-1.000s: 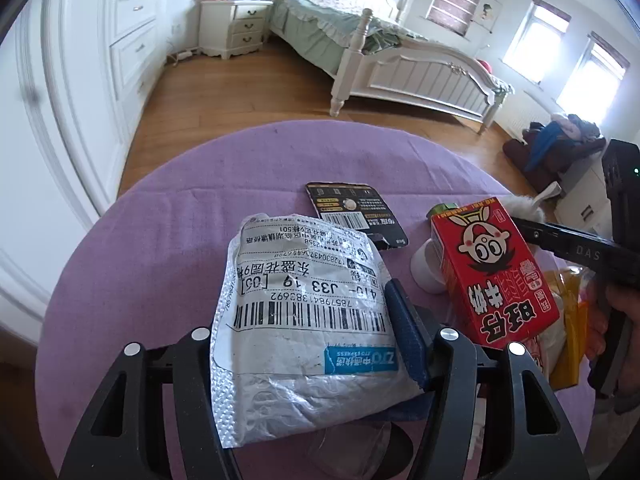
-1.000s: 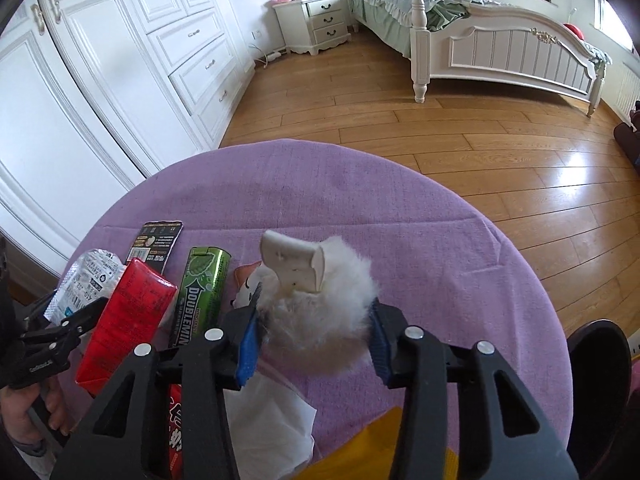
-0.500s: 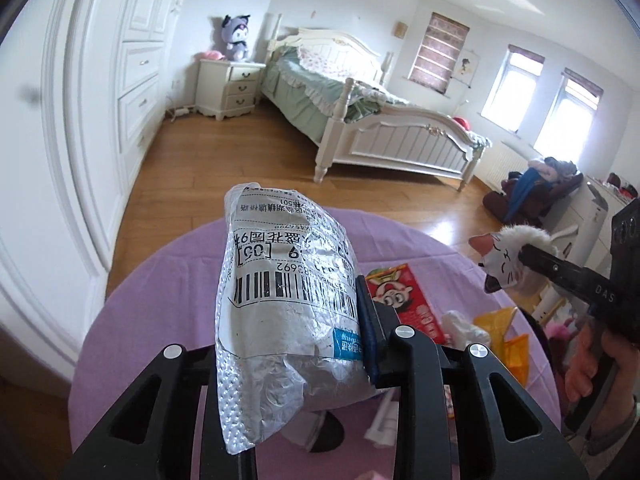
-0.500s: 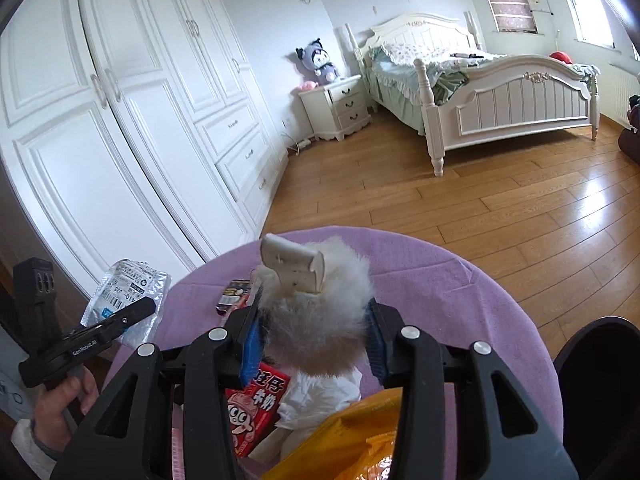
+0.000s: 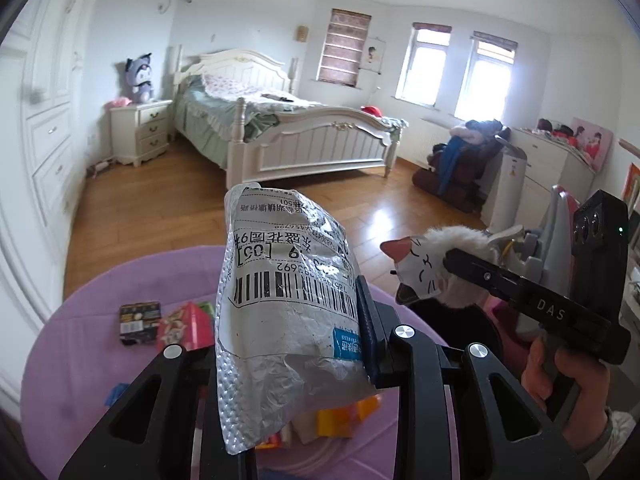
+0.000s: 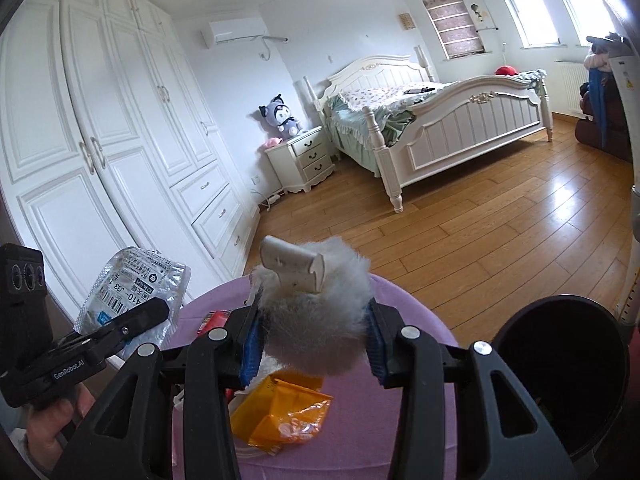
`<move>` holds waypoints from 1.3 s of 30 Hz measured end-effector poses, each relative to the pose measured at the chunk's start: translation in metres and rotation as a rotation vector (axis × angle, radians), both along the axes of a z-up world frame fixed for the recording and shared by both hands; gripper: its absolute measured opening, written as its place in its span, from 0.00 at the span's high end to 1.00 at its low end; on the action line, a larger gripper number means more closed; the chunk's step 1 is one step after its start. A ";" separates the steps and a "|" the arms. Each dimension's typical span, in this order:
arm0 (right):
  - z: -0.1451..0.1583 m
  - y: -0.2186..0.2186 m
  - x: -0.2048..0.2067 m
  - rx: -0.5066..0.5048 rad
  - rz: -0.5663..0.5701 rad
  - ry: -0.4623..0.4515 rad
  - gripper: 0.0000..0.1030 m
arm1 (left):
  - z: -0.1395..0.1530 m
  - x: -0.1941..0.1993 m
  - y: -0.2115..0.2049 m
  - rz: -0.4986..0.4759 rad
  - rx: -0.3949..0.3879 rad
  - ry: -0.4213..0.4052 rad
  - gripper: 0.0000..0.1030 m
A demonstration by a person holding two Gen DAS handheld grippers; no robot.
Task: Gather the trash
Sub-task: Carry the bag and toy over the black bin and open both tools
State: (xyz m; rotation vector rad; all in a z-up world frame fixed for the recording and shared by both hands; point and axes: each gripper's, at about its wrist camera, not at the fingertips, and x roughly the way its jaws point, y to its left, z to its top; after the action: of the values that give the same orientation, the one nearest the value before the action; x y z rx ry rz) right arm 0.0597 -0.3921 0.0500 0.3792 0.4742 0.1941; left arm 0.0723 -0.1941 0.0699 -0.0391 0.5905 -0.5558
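black bin [image 6: 560, 364] — seemingly empty inside

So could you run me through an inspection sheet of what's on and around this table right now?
Surface: round table under purple cloth.
Job's things: silver labelled mailer bag and fluffy white cat-face toy, both lifted; black round bin at the table's right.
Clutter: orange wrapper, red carton, small black packet.
Tongs: left tongs shut on the bag; right tongs shut on the toy.
Cables: white cord by the white nightstand.
Surroundings: white bed, white wardrobe, wooden floor.
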 end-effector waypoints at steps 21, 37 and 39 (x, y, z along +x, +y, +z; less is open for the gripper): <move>-0.061 -0.112 -0.029 0.118 -0.226 0.071 0.60 | -0.046 0.015 -0.164 -0.235 0.056 0.050 0.72; -0.121 -0.172 -0.045 0.190 -0.335 0.198 0.60 | -0.101 0.027 -0.239 -0.345 0.076 0.192 0.72; -0.125 -0.176 -0.046 0.195 -0.341 0.209 0.59 | -0.106 0.028 -0.247 -0.353 0.082 0.201 0.72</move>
State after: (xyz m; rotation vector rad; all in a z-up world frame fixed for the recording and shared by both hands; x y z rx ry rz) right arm 0.0139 -0.5680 -0.0753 0.6680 0.5896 -0.1327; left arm 0.1001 -0.4413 -0.0360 0.0898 0.8233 -0.8756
